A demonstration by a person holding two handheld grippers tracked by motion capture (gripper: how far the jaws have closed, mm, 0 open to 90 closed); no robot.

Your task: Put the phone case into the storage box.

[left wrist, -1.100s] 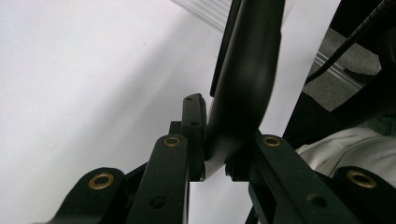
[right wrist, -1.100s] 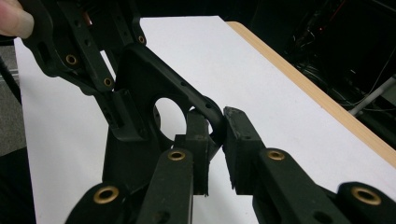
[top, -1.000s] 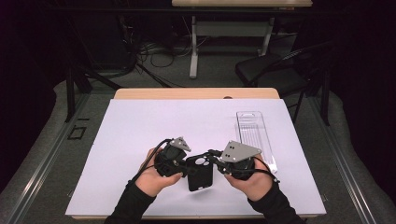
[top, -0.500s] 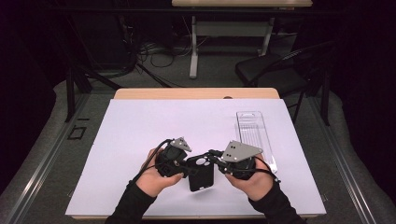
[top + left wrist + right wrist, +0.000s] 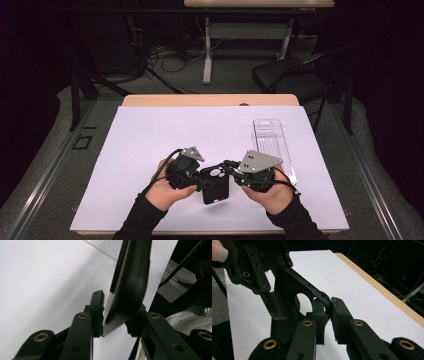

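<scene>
A black phone case (image 5: 215,184) with a round camera hole is held just above the white sheet, between both hands. My right gripper (image 5: 231,172) comes in from the right. In the right gripper view it (image 5: 326,311) is shut on the case's rim (image 5: 322,296) beside the hole. My left gripper (image 5: 200,182) is at the case's left side. Its jaws have just been opening. In the left gripper view the case's edge (image 5: 131,277) still stands between them (image 5: 116,322), with a sliver of gap at the left pad (image 5: 98,307).
A clear ribbed plastic tray (image 5: 272,142) lies on the white sheet (image 5: 150,135) behind the right hand. The wooden table edge (image 5: 210,100) runs along the far side. Beyond it are a black chair (image 5: 295,75), cables and a desk frame on the floor.
</scene>
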